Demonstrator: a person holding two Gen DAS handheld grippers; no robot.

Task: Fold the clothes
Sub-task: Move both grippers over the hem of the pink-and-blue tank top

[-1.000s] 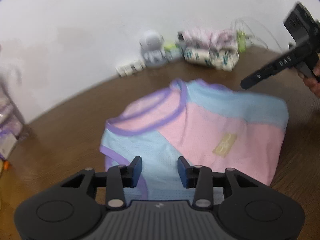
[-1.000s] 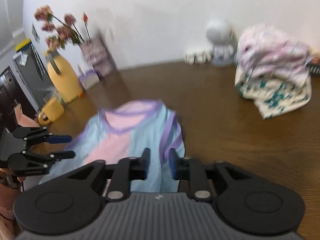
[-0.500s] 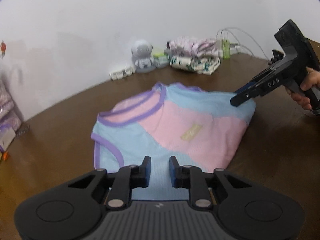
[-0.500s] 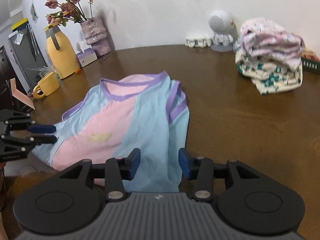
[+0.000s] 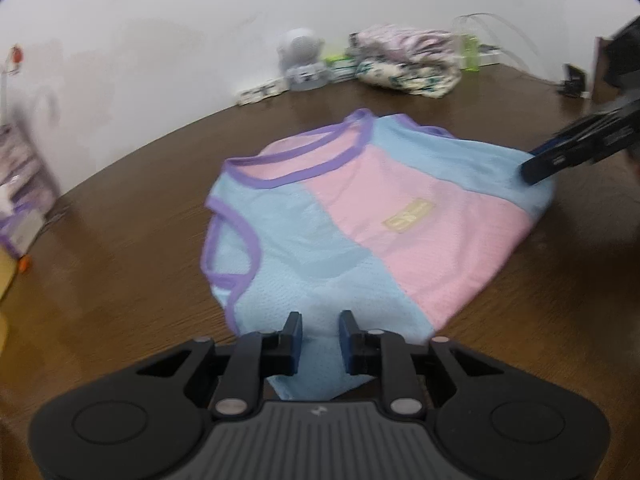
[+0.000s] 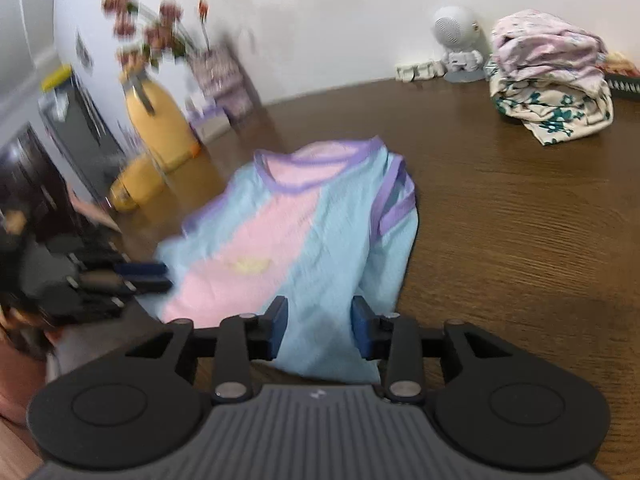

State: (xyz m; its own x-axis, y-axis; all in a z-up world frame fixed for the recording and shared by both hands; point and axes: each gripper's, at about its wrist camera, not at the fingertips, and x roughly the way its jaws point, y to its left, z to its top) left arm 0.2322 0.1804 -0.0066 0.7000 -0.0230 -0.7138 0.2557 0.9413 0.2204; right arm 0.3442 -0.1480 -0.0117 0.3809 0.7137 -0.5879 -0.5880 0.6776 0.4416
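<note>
A pink and pale blue sleeveless top (image 5: 360, 216) with purple trim is seen lying half folded near the front edge of a dark wooden table (image 5: 120, 280), neckline toward the wall, hem toward the cameras. The left gripper (image 5: 320, 334) is held low over the blue hem corner with its jaws narrow; cloth lies between them, but whether it is pinched cannot be told. The right gripper (image 6: 319, 326) is placed over the opposite blue hem corner, its jaws about half open and closing, with fabric between the pads (image 6: 362, 328) but not yet pressed. In the left view its fingers are seen at the top's far side edge. The step is judged to be the taking of both hem corners for a fold toward the neckline. It is best done if both layers are caught, both corners are raised evenly, and the hem is laid square. A stack of folded clothes (image 6: 552, 76) is seen by the back edge.
</note>
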